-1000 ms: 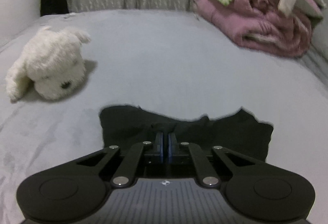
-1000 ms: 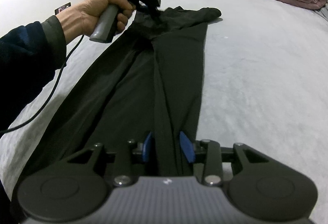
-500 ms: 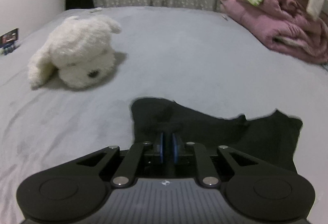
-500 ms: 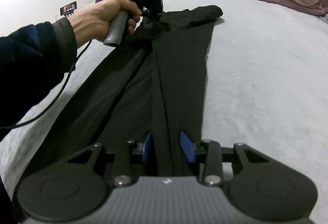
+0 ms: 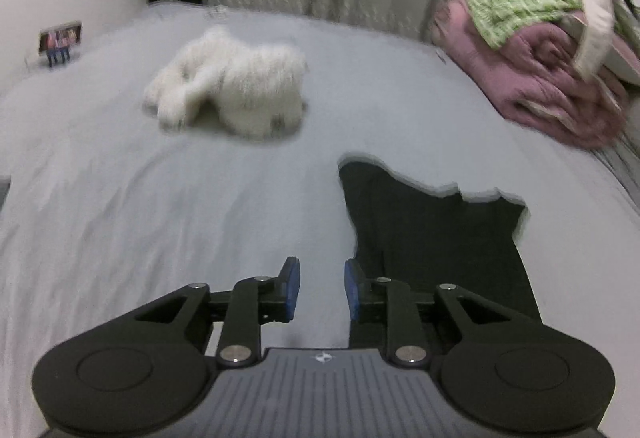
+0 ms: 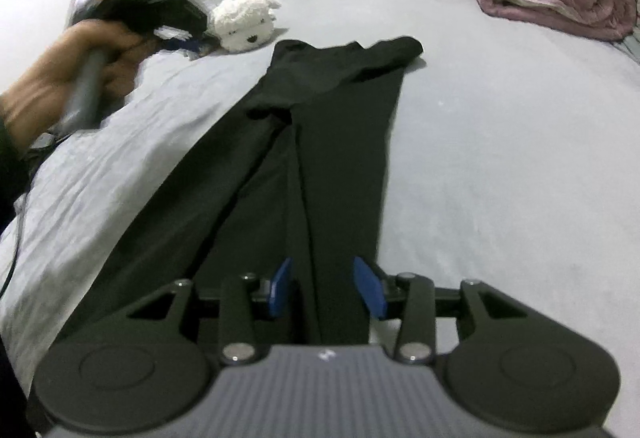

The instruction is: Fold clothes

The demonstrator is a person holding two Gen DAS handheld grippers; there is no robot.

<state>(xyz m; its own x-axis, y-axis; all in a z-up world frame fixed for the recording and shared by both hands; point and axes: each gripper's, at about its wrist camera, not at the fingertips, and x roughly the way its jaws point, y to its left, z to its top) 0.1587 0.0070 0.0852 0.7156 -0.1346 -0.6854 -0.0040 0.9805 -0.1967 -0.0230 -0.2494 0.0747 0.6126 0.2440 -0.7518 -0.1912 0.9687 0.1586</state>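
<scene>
Right wrist view: right gripper (image 6: 326, 288) opening astride the black trousers (image 6: 320, 141) (pads off cloth), left gripper (image 5: 318, 288) at ten o'clock opening empty, likely regrasping

No legible text, number or brand name was present in either view. A small white emblem stood on the ribbed housing of the left gripper (image 5: 321, 288) and of the right gripper (image 6: 326, 288); it carried no readable characters.

Black hand-held gripper (image 5: 319, 288), blue pads (image 5: 293, 284)
</scene>
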